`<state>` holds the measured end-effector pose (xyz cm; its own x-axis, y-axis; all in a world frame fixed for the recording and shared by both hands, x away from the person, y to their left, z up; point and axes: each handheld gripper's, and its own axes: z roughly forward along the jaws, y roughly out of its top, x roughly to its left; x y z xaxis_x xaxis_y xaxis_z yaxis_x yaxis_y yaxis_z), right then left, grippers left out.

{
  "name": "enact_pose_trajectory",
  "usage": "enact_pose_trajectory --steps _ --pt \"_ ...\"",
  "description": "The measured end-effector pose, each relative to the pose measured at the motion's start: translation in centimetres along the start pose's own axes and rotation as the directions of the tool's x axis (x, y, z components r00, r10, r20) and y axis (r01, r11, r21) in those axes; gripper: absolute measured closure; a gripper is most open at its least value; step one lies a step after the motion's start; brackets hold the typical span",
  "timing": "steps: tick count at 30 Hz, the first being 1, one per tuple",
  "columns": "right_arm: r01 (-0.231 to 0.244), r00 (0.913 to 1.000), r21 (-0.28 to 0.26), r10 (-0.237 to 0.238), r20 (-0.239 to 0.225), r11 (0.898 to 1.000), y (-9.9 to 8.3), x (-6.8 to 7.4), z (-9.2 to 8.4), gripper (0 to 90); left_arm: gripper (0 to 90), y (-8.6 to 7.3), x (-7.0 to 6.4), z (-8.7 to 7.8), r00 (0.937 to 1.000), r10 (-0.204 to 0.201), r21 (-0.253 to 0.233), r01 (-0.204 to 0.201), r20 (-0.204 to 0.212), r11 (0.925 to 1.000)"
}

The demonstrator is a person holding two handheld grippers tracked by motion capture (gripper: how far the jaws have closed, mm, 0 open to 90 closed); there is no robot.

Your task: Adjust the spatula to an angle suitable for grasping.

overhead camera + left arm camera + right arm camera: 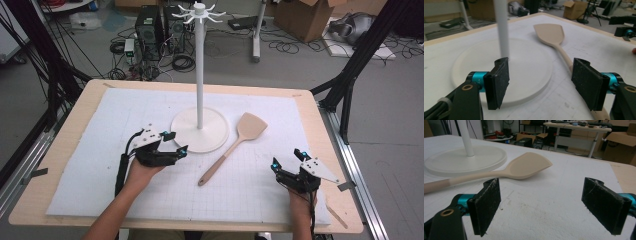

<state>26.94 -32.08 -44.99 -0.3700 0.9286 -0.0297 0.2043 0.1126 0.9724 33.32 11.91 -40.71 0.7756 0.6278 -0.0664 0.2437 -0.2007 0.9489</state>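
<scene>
A pale wooden spatula (231,148) lies flat on the white mat, blade toward the far right, handle toward me. A white hook stand (200,65) rises from a round base (187,125) left of the blade. My left gripper (178,142) hovers at the base's near-left rim, open and holding nothing. In the left gripper view the left gripper (540,85) frames the base (474,65), and the spatula (550,33) runs past the right pad. My right gripper (286,158) rests open at the near right. In the right gripper view that gripper (541,205) faces the spatula (526,166) across bare mat.
The white gridded mat (125,190) covers most of the wooden table (65,145). The stand's top carries a ring of hooks (199,14) high above the table. Beyond the far edge, the floor holds cables, computer towers and cardboard boxes.
</scene>
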Motion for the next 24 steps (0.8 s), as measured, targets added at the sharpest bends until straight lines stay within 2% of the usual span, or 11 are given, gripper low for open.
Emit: enact_pose_trajectory --steps 3,4,5,10,11,12,16,17,18,22,24 --pt "-0.001 1.0 0.0 0.001 0.005 1.0 0.0 0.0 0.0 15.0 32.4 0.4 -0.8 2.3 0.999 0.005 0.033 -0.006 0.045 0.9994" --pt "-0.001 1.0 0.0 0.001 0.005 1.0 0.0 0.0 0.0 15.0 32.4 0.4 -0.8 2.3 0.999 0.005 0.033 -0.006 0.045 0.9994" --pt "0.001 1.0 -0.006 -0.001 0.004 1.0 0.0 -0.1 0.0 14.9 32.4 0.6 -1.3 3.3 0.9984 0.007 0.041 -0.009 0.056 0.9991" --pt "-0.004 1.0 0.004 0.004 0.005 1.0 0.0 0.0 0.0 14.9 34.7 0.9 -2.3 5.8 0.9962 0.0 0.088 -0.007 0.087 0.9961" --pt "0.002 1.0 0.002 -0.002 0.006 1.0 0.0 0.0 0.1 15.0 34.8 0.9 -2.3 5.8 0.9962 0.0 0.088 -0.007 0.087 0.9961" --pt "0.005 1.0 0.005 -0.005 0.008 1.0 0.0 0.0 0.1 15.0 35.4 1.0 -2.9 6.9 0.9954 0.004 0.118 -0.015 0.096 0.9928" --pt "0.008 0.9999 0.004 -0.008 0.01 1.0 0.0 0.0 0.1 15.0 38.7 1.0 -3.7 9.1 0.995 0.012 0.185 -0.03 0.099 0.9823" --pt "0.008 0.9999 0.004 -0.008 0.01 1.0 0.0 0.0 0.1 14.9 38.9 1.0 -3.7 9.1 0.995 0.012 0.185 -0.03 0.099 0.9823" --pt "0.007 0.9999 0.004 -0.007 0.011 1.0 0.0 0.0 0.1 14.9 40.0 0.9 -3.9 9.9 0.9957 0.005 0.21 -0.025 0.093 0.9773" --pt "0.007 1.0 0.009 -0.008 0.006 1.0 0.0 0.1 0.1 14.9 42.2 0.9 -4.3 10.9 0.9948 -0.006 0.227 -0.017 0.102 0.9737" --pt "0.004 1.0 0.009 -0.004 0.006 1.0 0.0 0.1 0.1 14.9 43.2 0.8 -4.6 11.7 0.9947 0.006 0.268 -0.034 0.103 0.9629"
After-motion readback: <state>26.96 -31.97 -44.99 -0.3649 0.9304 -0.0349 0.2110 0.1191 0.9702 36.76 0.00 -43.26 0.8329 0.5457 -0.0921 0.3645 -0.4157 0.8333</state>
